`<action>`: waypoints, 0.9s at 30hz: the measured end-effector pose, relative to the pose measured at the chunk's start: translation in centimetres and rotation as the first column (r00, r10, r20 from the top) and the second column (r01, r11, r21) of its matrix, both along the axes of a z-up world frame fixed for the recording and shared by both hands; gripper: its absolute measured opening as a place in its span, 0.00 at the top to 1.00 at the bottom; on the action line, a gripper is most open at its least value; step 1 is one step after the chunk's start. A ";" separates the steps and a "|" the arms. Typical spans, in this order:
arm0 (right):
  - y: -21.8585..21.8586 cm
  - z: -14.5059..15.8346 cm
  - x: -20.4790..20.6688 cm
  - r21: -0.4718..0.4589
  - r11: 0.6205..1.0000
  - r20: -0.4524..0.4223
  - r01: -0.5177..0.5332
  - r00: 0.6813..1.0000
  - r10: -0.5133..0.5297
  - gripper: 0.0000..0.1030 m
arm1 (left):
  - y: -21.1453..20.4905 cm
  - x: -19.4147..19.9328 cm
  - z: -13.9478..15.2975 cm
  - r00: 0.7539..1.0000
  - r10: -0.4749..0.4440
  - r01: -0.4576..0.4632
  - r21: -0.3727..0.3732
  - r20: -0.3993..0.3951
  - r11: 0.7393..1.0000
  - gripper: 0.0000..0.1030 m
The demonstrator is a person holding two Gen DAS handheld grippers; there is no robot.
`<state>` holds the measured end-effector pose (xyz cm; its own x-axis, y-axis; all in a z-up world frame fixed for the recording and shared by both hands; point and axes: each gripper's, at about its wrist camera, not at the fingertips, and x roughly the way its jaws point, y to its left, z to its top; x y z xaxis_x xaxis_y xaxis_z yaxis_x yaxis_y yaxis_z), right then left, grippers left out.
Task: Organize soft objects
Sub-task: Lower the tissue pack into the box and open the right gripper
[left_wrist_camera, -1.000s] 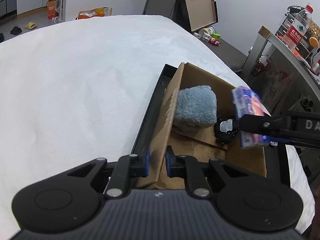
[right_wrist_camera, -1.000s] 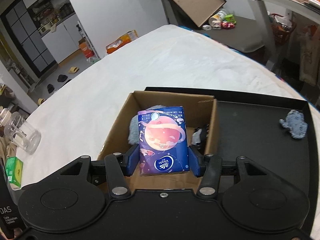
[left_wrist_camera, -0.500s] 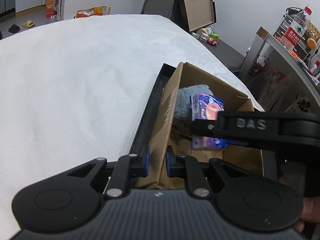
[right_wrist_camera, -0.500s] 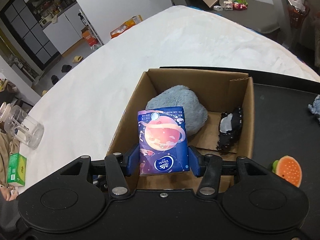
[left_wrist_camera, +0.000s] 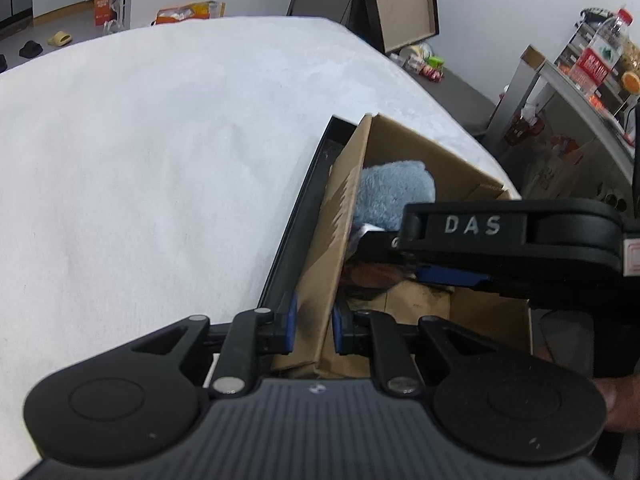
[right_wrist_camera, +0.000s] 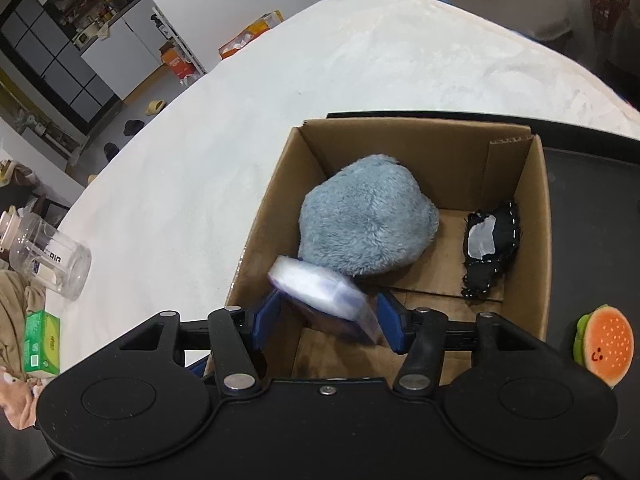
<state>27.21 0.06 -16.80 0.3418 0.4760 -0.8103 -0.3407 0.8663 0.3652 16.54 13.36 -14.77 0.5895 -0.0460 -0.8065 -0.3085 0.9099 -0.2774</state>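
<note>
- The right claw (right_wrist_camera: 327, 326) has let go; its blue pads now stand spread, and the pack (right_wrist_camera: 322, 294), which half a second ago sat upright and pinched between them, is a tilted blur dropping just past the pads into the box (right_wrist_camera: 424, 142).
- That likely means the pack is all but delivered; it falls toward the box's 7 o'clock corner, just beside the towel (right_wrist_camera: 368, 216).
- The left claw (left_wrist_camera: 312, 322) is closed on the box's near wall, one pad inside and one outside, as it was a second ago; it steadies the box on the tray (left_wrist_camera: 298, 216).
- Counted in the box: one blue towel at centre; one black pouch (right_wrist_camera: 490, 250) at 3 o'clock; one pack arriving; three soft things.
- Outside the box: one burger toy (right_wrist_camera: 604, 346) lies on the tray at 4 o'clock, probably the next pick.
- Off at 9 o'clock on the white bench (right_wrist_camera: 280, 92): one clear jar (right_wrist_camera: 48, 258); one green carton (right_wrist_camera: 40, 340).
</note>
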 end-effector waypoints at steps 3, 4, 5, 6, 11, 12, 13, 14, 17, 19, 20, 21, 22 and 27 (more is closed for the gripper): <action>-0.3 -0.1 0.1 0.008 1.000 -0.013 0.008 1.000 -0.007 0.47 | -0.1 0.0 0.0 1.000 0.000 0.000 0.012 -0.008 1.000 0.85; -0.5 -0.1 0.0 0.012 1.000 -0.012 0.008 1.000 -0.008 0.47 | -0.2 -0.1 0.0 1.000 0.001 0.000 0.014 -0.012 1.000 0.83; -0.7 0.0 -0.1 0.018 1.000 -0.010 0.009 1.000 -0.008 0.47 | -0.2 -0.1 0.1 1.000 0.000 0.001 0.016 -0.015 1.000 0.82; -0.9 0.2 -0.2 0.026 1.000 -0.007 0.009 1.000 -0.008 0.47 | -0.3 0.0 0.1 1.000 -0.002 0.002 0.020 -0.020 1.000 0.82; -2.5 1.6 -0.6 0.063 0.998 0.014 0.021 1.000 -0.022 0.46 | -0.9 0.3 0.6 0.999 -0.009 0.011 0.046 -0.039 0.999 0.76; -2.9 2.0 -0.7 0.070 0.997 0.020 0.025 0.999 -0.026 0.46 | -1.0 0.4 0.7 0.999 -0.008 0.010 0.050 -0.039 0.999 0.72; -3.4 2.4 -0.7 0.078 0.997 0.028 0.028 0.999 -0.030 0.46 | -1.1 0.4 0.9 0.999 -0.007 0.009 0.056 -0.039 0.998 0.66; -3.8 2.8 -0.7 0.086 0.996 0.035 0.030 0.999 -0.033 0.45 | -1.2 0.4 1.0 0.999 -0.007 0.009 0.061 -0.038 0.998 0.63; -5.5 3.9 -0.9 0.104 0.994 0.056 0.045 0.997 -0.051 0.45 | -1.7 0.5 1.4 0.999 -0.012 0.015 0.073 -0.036 0.997 0.57; -6.4 4.3 -1.0 0.111 0.993 0.070 0.049 0.996 -0.057 0.44 | -2.0 0.5 1.7 0.999 -0.015 0.019 0.082 -0.038 0.996 0.53; -7.1 4.6 -1.0 0.112 0.992 0.078 0.052 0.995 -0.061 0.43 | -2.1 0.5 1.7 0.999 -0.015 0.019 0.089 -0.040 0.996 0.52; -7.6 4.7 -1.0 0.110 0.992 0.084 0.056 0.994 -0.066 0.43 | -2.2 0.5 1.8 0.999 -0.014 0.018 0.095 -0.043 0.995 0.51; -8.1 4.7 -0.9 0.106 0.992 0.088 0.063 0.993 -0.072 0.42 | -2.3 0.5 1.9 0.999 -0.013 0.018 0.100 -0.047 0.995 0.49; -10.8 4.2 -0.9 0.084 0.991 0.087 0.103 0.990 -0.110 0.39 | -2.9 0.8 2.3 0.998 -0.012 0.019 0.111 -0.058 0.994 0.44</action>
